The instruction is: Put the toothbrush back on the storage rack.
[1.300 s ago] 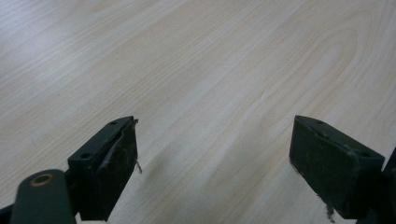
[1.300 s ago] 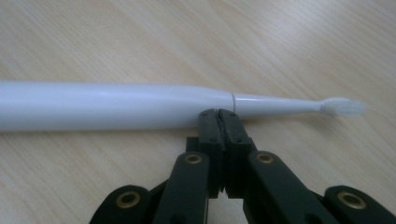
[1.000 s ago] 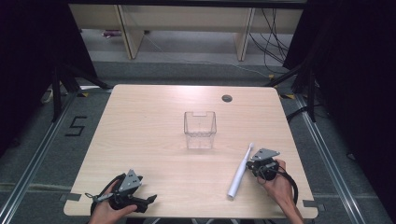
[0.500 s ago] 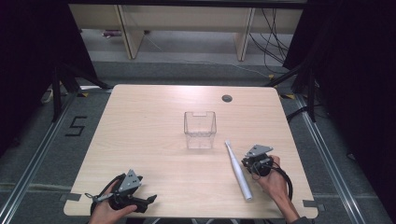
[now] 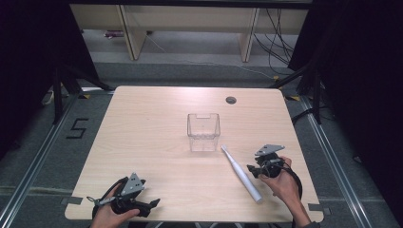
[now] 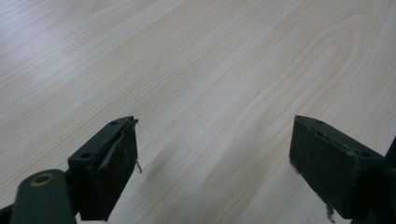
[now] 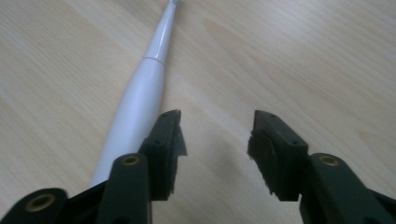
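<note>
Count on the bench (image 5: 152, 128): one clear plastic container (image 5: 203, 131); one white electric toothbrush (image 5: 241, 172); two handheld grippers, left gripper (image 5: 151, 205) and right gripper (image 5: 251, 171); one round grommet hole (image 5: 231, 100) near the far right corner.

We see black two-jaw grippers, left gripper (image 5: 151, 205) and right gripper (image 5: 250, 170), with grey triangular top plates, brass-ringed screw holes, black cables.
</note>
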Action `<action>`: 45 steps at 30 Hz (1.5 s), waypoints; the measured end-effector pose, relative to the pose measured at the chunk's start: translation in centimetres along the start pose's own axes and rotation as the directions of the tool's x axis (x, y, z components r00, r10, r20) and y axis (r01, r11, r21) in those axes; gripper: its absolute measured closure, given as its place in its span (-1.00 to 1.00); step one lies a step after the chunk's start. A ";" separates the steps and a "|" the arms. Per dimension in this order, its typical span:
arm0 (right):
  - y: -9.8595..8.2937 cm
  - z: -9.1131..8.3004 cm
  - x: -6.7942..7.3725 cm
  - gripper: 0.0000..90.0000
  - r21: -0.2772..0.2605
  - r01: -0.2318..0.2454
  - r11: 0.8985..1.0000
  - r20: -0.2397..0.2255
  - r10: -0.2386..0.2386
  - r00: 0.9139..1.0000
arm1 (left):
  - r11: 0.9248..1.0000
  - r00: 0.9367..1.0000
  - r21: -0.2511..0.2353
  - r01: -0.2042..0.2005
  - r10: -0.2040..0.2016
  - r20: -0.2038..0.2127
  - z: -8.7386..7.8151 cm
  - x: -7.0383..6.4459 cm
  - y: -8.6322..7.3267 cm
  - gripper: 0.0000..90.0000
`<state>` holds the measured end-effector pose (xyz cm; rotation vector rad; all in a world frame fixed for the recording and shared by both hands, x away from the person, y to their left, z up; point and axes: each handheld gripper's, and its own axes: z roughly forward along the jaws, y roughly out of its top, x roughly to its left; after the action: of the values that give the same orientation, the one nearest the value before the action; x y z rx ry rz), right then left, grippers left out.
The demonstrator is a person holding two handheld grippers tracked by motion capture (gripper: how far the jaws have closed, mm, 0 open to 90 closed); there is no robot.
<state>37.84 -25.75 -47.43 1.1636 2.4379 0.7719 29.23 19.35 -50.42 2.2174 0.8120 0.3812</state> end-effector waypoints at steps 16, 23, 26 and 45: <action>2.5 -1.2 1.7 -0.08 0.069 0.064 0.996 -0.050 -0.060 0.997 | 1.000 1.000 -0.008 -0.001 0.001 -0.012 0.0 0.1 0.0 -0.67; 3.5 -0.1 2.8 -0.14 0.130 0.075 0.989 -0.082 -0.064 0.995 | 1.000 1.000 -0.008 0.001 -0.001 -0.012 0.0 0.1 0.0 -0.67; 3.7 0.5 2.9 -0.15 0.166 0.073 0.983 -0.079 -0.060 0.995 | 1.000 1.000 -0.007 0.002 -0.002 -0.013 0.1 0.0 0.0 -0.67; 4.0 2.5 3.4 0.25 0.275 0.140 0.951 -0.112 -0.113 0.987 | 1.000 1.000 -0.001 -0.001 0.001 -0.012 0.1 0.2 0.0 -0.67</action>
<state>39.45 -20.17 -47.21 1.0716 2.7406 0.4611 29.36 19.43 -50.51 2.2167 0.8171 0.3949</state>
